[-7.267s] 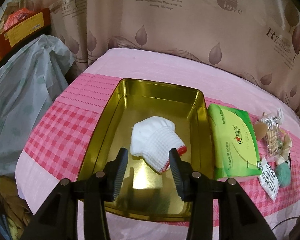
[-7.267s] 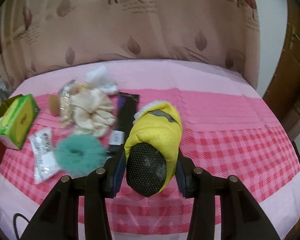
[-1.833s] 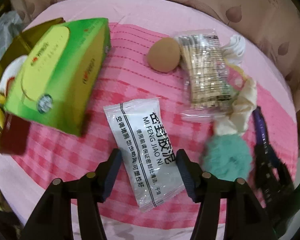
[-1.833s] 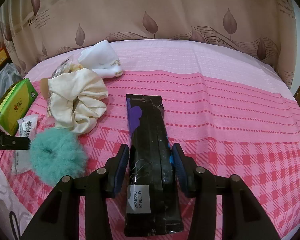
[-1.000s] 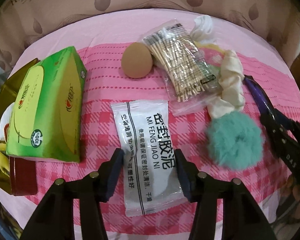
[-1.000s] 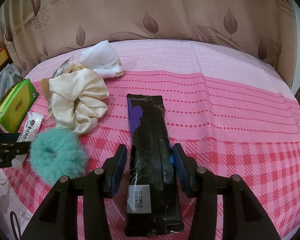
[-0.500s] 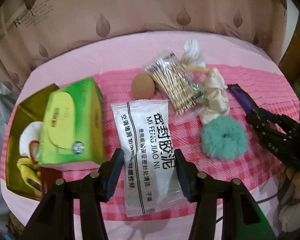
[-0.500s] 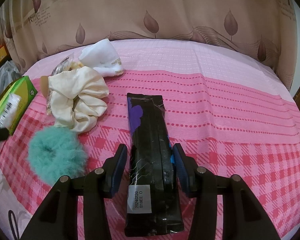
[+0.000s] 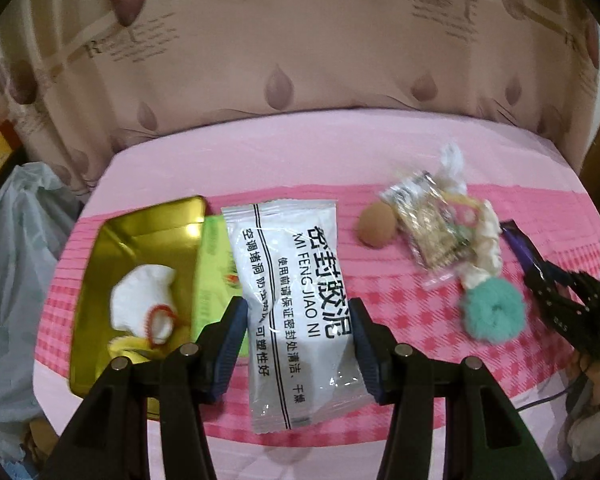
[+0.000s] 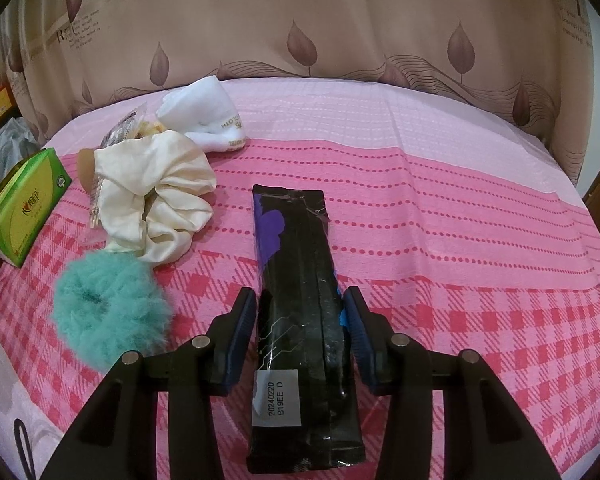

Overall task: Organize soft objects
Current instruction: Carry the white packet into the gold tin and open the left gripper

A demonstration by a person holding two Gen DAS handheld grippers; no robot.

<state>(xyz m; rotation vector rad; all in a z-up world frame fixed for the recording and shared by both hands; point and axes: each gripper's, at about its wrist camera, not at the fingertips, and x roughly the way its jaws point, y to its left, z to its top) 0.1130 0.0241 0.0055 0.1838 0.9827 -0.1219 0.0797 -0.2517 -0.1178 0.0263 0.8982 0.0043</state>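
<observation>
Here, through the left wrist camera: left gripper (image 9: 298,330) clamped on a white sachet (image 9: 296,308) printed with black characters, pads pressed to both long edges, sachet lifted clear of the pink checked cloth (image 9: 412,312). Taking the gold tin (image 9: 100,256) as landmark: a white knitted glove with red cuff (image 9: 142,312) and something yellow (image 9: 130,348) inside it; a green tissue pack (image 9: 214,276) just beside its right wall, partly hidden behind the sachet. Farther right of the tin, a brown egg-shaped sponge (image 9: 376,226), a clear packet of sticks (image 9: 428,220), a cream scrunchie (image 9: 484,248) and a fluffy teal scrunchie (image 9: 494,312), these last two touching. Well apart from the tin, at the right edge, the other gripper's black body, only partly in view. Behind everything, a beige leaf-print curtain (image 9: 300,52).

Next, through the right wrist camera: right gripper (image 10: 300,334) straddling a long black pouch with a purple patch (image 10: 300,300) lying flat on the cloth, jaws partly closed. Right pad touching the pouch edge, a thin gap at the left pad; firm grip or not, cannot tell. Left of the pouch, the teal scrunchie (image 10: 110,318) and, touching it from beyond, the cream scrunchie (image 10: 156,204). Beyond those, white folded cloth (image 10: 204,120). Far left of the pouch, the tissue pack (image 10: 20,208).
</observation>
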